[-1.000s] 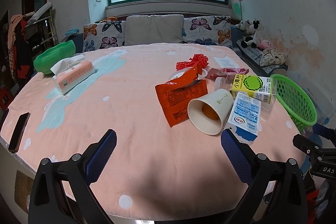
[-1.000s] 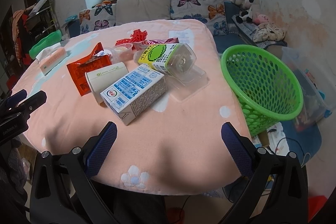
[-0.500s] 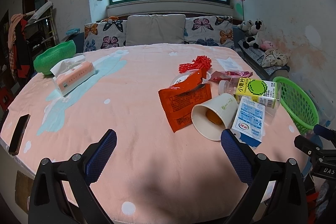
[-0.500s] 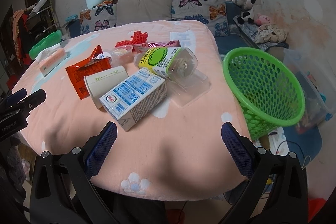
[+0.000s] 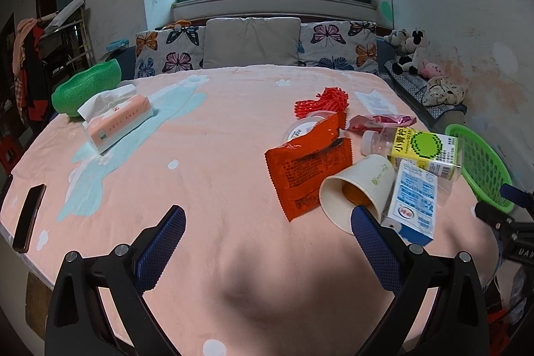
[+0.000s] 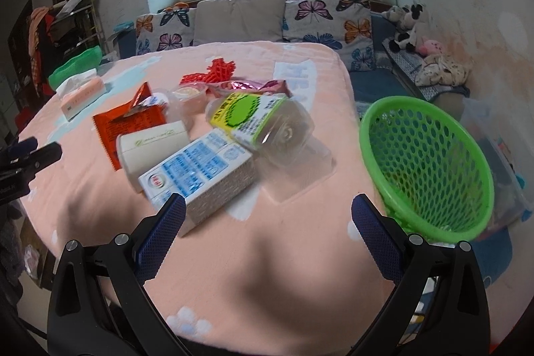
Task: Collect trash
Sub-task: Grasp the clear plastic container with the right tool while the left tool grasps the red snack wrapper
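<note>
Trash lies on the pink table cover: a blue-white milk carton (image 6: 200,172), a tipped paper cup (image 5: 357,189), an orange snack wrapper (image 5: 310,169), a clear bottle with a yellow-green label (image 6: 257,119), a pink wrapper (image 5: 380,120), a plastic lid (image 5: 300,129) and red netting (image 5: 323,100). A green mesh basket (image 6: 430,162) hangs off the table's right edge. My left gripper (image 5: 267,242) is open and empty, its right finger just in front of the cup. My right gripper (image 6: 267,236) is open and empty, close in front of the milk carton.
A pink tissue pack (image 5: 116,122) and a green bowl (image 5: 86,87) sit at the far left. A black phone (image 5: 28,216) lies at the left table edge. A sofa with butterfly cushions (image 5: 253,45) stands behind the table.
Both grippers have moved forward toward the trash pile; the right one has come close to the milk carton. Both stayed open.
</note>
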